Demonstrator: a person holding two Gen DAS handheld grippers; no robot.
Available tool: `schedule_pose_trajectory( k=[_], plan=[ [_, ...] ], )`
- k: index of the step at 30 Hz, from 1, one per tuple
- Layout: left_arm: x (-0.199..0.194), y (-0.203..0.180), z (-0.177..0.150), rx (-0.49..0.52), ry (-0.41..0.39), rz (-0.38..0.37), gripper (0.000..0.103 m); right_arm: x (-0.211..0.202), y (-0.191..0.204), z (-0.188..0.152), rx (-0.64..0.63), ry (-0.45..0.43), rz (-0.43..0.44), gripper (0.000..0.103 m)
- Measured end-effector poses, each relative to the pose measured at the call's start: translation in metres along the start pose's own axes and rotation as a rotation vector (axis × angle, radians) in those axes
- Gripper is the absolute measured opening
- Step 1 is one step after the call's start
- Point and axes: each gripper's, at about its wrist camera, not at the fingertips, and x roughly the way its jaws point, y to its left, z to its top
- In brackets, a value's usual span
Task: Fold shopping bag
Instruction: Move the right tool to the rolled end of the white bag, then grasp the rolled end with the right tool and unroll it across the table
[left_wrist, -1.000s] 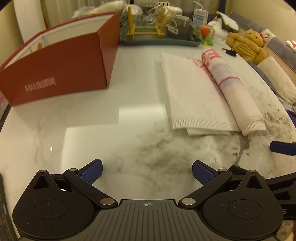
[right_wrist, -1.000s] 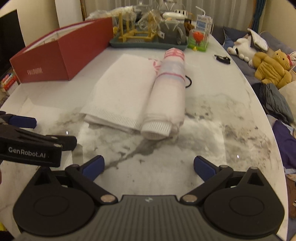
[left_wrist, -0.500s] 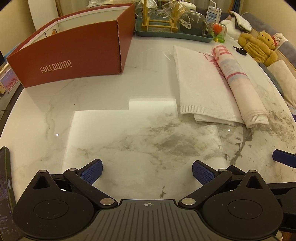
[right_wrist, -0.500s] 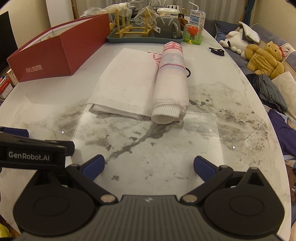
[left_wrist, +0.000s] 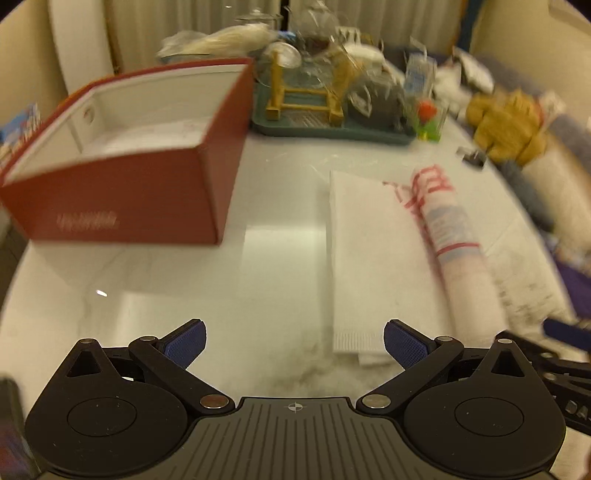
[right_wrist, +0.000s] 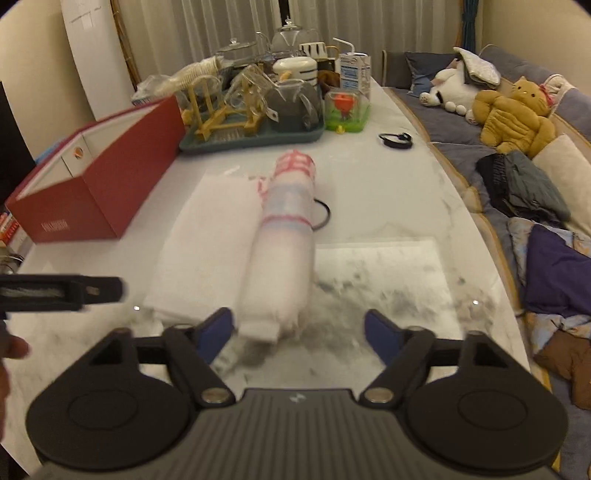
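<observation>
A white shopping bag (left_wrist: 373, 254) lies on the marble table, its flat part on the left and its right side rolled into a tube with red and blue print (left_wrist: 458, 251). In the right wrist view the flat part (right_wrist: 210, 240) and the roll (right_wrist: 284, 251) lie straight ahead. My left gripper (left_wrist: 293, 343) is open and empty, with the bag's near hem just inside its right finger. My right gripper (right_wrist: 299, 330) is open and empty, with the roll's near end between its fingers, close to the left one.
A red open box (left_wrist: 133, 162) stands at the left. A green tray with glassware (right_wrist: 251, 114) sits at the back. A black hair tie (right_wrist: 323, 218) lies right of the roll. A sofa with plush toys (right_wrist: 513, 122) borders the table's right edge.
Both grippers have moved forward towards the bag, so its near end now lies at their fingertips. Both stay open. The bag has not moved.
</observation>
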Motion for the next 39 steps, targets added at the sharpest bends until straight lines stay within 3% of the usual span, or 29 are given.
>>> schedule_pose_trajectory(
  k=[2,4,6,8,10,11,14,18,21,23,25,26,27,28,30,33,35,39],
  plan=[
    [0.013,-0.015,0.016,0.053,0.018,0.030,0.103,0.012,0.010,0.009,-0.075,0.016,-0.007,0.070],
    [0.019,-0.019,0.026,0.032,0.040,0.018,0.103,0.029,0.019,0.015,-0.142,0.037,-0.021,0.067],
    [0.019,-0.017,0.031,-0.022,0.048,-0.020,0.103,0.048,0.024,0.021,-0.169,0.084,-0.031,0.038],
    [0.015,-0.014,0.026,-0.046,0.054,-0.055,0.103,0.064,0.025,0.024,-0.151,0.131,-0.021,0.037],
    [0.009,-0.011,0.022,-0.057,0.043,-0.084,0.103,0.062,0.027,0.027,-0.155,0.113,-0.009,0.015],
    [0.004,-0.008,0.021,-0.070,0.032,-0.108,0.103,0.055,0.028,0.028,-0.159,0.094,0.008,0.010],
    [-0.017,0.004,0.017,-0.106,-0.009,-0.174,0.103,0.025,0.029,0.029,-0.159,0.042,0.120,0.009],
    [-0.042,0.026,0.003,-0.137,-0.040,-0.241,0.103,-0.007,0.021,0.017,-0.086,0.062,0.293,0.009],
    [-0.049,0.038,-0.020,-0.126,-0.071,-0.335,0.103,-0.006,0.015,0.002,-0.014,0.112,0.321,0.009],
    [-0.046,0.040,-0.037,-0.089,-0.115,-0.436,0.103,-0.003,0.012,-0.009,0.034,0.148,0.326,0.011],
    [-0.036,0.034,-0.048,-0.036,-0.105,-0.479,0.103,0.004,0.009,-0.020,0.080,0.180,0.288,0.023],
    [-0.028,0.030,-0.051,-0.014,-0.084,-0.481,0.103,0.007,0.008,-0.025,0.103,0.190,0.269,0.034],
    [-0.021,0.027,-0.054,-0.009,-0.060,-0.486,0.103,0.007,0.006,-0.029,0.118,0.190,0.258,0.051],
    [-0.013,0.026,-0.056,-0.018,-0.031,-0.504,0.103,0.005,0.007,-0.031,0.112,0.180,0.240,0.058],
    [0.001,0.026,-0.058,-0.050,0.042,-0.496,0.103,-0.006,0.015,-0.034,0.026,0.120,0.143,0.058],
    [-0.001,0.024,-0.065,-0.015,0.029,-0.481,0.103,-0.026,0.035,-0.041,-0.199,-0.008,-0.048,0.054],
    [-0.004,0.026,-0.068,-0.032,0.027,-0.482,0.103,-0.038,0.050,-0.051,-0.352,-0.084,-0.119,0.051],
    [-0.004,0.036,-0.068,-0.121,0.038,-0.463,0.103,-0.044,0.074,-0.064,-0.504,-0.115,-0.070,0.050]
  ],
)
